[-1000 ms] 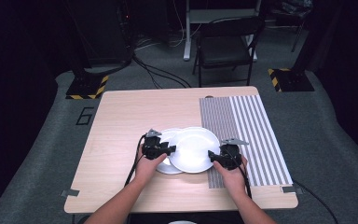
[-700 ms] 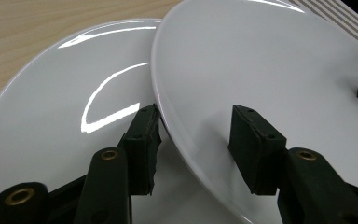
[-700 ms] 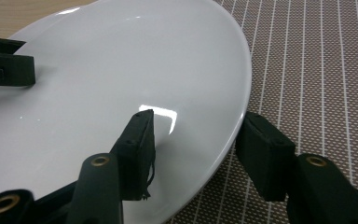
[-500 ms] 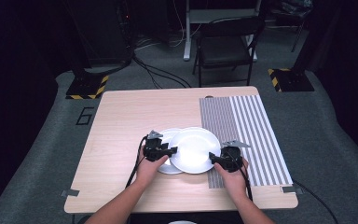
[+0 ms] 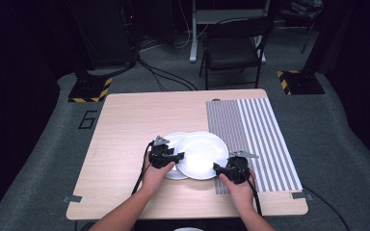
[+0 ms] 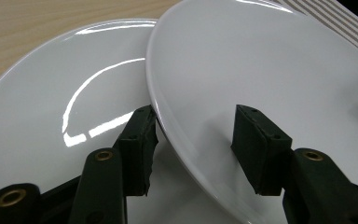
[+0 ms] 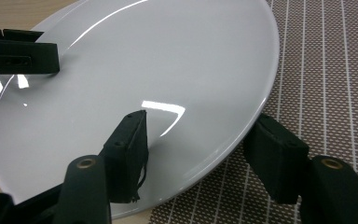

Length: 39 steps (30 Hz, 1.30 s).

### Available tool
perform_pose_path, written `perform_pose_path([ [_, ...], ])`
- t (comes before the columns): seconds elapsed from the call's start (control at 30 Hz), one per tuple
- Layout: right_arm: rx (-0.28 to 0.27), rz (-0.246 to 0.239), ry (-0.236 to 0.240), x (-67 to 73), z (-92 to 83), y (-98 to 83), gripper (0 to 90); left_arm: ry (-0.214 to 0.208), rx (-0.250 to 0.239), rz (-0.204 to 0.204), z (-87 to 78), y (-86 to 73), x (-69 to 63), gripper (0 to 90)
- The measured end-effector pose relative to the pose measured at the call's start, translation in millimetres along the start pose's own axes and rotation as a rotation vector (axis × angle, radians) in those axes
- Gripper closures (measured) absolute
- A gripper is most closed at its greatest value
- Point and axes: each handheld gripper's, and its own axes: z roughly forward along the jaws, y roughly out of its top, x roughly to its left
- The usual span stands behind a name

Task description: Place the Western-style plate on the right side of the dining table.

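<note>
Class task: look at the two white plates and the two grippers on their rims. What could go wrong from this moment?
1. The upper plate overlaps the lower plate. Both grippers' jaws have just been opening with its rim between them, so it may drop or slide and chip.
2. Its right edge overhangs the striped mat, so it may settle tilted.
3. Pulling back, the left gripper or right gripper could snag the rim.

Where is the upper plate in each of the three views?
High view: upper plate at table centre, between both hands.
Left gripper view: it takes the right half, its rim between the jaws.
Right gripper view: it spans the frame's centre and left, rim between the jaws.
Shared landmark: the striped mat, beside the plate.
</note>
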Motion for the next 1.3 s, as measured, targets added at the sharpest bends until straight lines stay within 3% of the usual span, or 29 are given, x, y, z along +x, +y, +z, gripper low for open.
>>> perform_pose_path([
  [0.17, 0.001, 0.005, 0.001, 0.2, -0.2, -1.0, 39.3, 0.003, 0.003, 0.005, 0.1, 0.0, -1.3, 48.8],
  [0.53, -0.003, 0.028, -0.010, -1.0, 1.4, 0.0, 40.0, 0.016, 0.002, -0.023, -0.7, 1.0, -4.0, 52.0],
  [0.73, -0.013, 0.031, -0.019, -0.8, 0.5, 1.6, 41.9, 0.027, -0.010, -0.009, -2.6, 2.8, -6.4, 53.0],
  [1.3, -0.036, 0.052, -0.021, -3.8, -3.8, 9.7, 42.8, 0.014, -0.027, -0.039, -4.9, 11.7, -11.4, 53.1],
])
